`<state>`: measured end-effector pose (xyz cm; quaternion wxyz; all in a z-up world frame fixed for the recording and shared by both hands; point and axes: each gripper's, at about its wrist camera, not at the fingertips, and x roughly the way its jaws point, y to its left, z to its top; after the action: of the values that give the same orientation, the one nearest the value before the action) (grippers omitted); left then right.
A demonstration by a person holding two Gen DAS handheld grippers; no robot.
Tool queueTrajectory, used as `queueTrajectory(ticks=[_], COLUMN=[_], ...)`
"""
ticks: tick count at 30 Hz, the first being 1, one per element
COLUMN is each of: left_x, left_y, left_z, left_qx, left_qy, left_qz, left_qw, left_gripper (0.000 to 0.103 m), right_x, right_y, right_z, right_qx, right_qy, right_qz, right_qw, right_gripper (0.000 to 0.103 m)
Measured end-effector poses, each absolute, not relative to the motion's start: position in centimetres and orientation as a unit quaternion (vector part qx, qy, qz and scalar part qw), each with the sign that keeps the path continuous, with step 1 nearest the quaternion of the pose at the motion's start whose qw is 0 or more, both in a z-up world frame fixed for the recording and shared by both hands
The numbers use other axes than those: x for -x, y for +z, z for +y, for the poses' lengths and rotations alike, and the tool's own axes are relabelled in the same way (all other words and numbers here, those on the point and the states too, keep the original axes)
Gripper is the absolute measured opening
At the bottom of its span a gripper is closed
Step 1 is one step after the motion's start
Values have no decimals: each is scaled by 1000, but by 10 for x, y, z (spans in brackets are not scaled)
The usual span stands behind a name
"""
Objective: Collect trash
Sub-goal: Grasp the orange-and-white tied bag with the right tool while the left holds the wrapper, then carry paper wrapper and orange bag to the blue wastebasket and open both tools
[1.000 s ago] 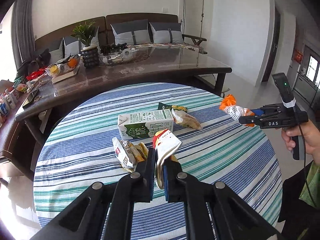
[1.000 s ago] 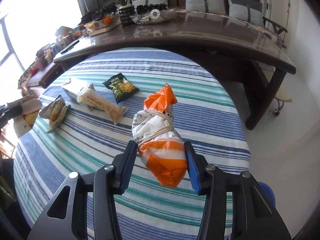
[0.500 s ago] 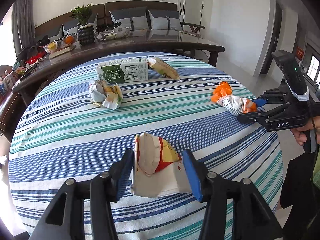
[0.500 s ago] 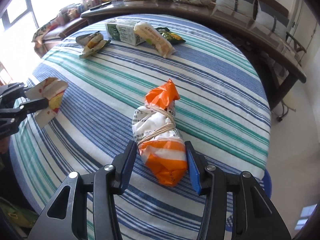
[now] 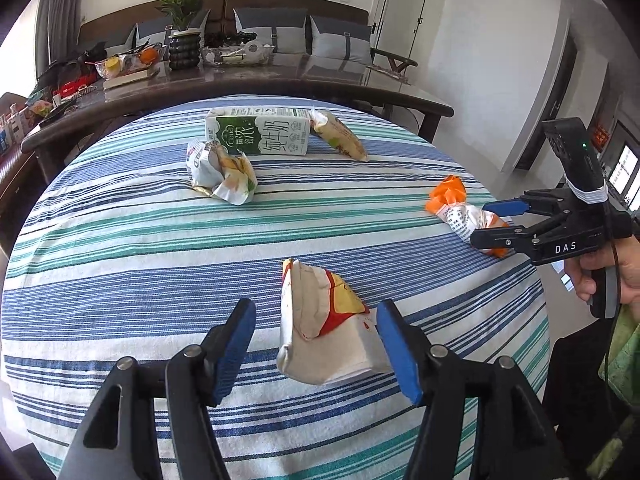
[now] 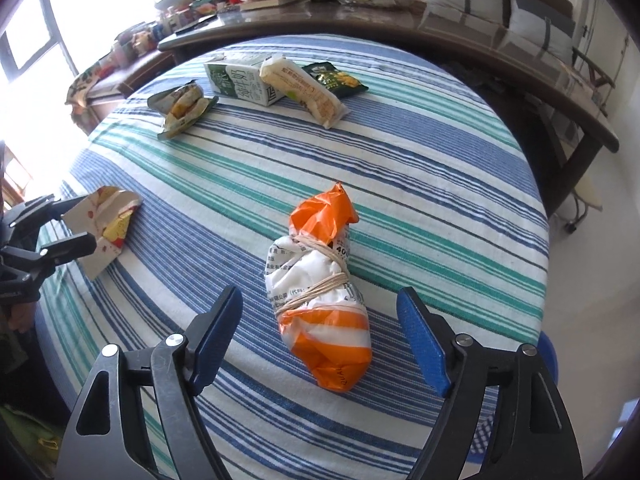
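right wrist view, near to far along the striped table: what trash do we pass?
Orange and white tied bag lying between the open jaws of the right tool → red and yellow paper bag at the left → crumpled wrapper → milk carton.

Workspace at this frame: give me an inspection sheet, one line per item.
Surface: round table under a striped cloth.
Job's things: orange-and-white bag, red-and-yellow paper bag, crumpled wrapper, milk carton, bread packet, green snack pack, all lying on the cloth.
Clutter: nothing seen.
Grippers: left gripper and right gripper open, each straddling a bag.
Cables: thin black one at the hand.
Surroundings: dark cluttered side table, sofa behind.
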<state>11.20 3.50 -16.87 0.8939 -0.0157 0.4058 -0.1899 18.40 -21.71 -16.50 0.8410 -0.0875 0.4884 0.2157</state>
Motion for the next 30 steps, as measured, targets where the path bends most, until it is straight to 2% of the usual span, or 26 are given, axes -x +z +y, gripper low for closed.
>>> queueTrajectory(ticks=[1, 3, 4, 5, 6, 7, 8, 11, 19, 30], left_x=[-112, -112, -112, -113, -113, -114, -113, -111, -111, -127], left_y=[-169, -170, -171, -172, -173, -174, -174, -170, -151, -116], left_z=[36, 37, 37, 37, 37, 36, 36, 36, 17, -93], left_qx=[17, 16, 14, 12, 11, 10, 9, 13, 13, -35], left_qy=[-191, -191, -191, -190, -190, -189, -190, -189, -197, -264], left_qz=[406, 410, 413, 415, 418, 420, 421, 413, 401, 384], left_qw=[893, 892, 891, 890, 889, 888, 887, 891, 895, 884], left_gripper=[64, 57, 47, 36, 30, 16, 12, 9, 9, 9], right_x=[-185, -185, -185, -185, -185, -185, -185, -183, -174, -164], right_y=[-166, -166, -166, -167, -167, -167, -167, -162, -142, -126], right_z=[-216, -213, -211, -210, -209, -208, -208, -212, -229, -282], right_qx=[88, 88, 90, 92, 93, 94, 94, 83, 51, 3], right_qy=[215, 222, 225, 227, 228, 226, 223, 222, 223, 189], right_qz=[490, 491, 492, 491, 492, 493, 494, 490, 469, 452], right_qw=[840, 838, 837, 836, 835, 835, 835, 839, 853, 872], right_gripper=[81, 80, 78, 74, 64, 56, 48, 48, 48, 48])
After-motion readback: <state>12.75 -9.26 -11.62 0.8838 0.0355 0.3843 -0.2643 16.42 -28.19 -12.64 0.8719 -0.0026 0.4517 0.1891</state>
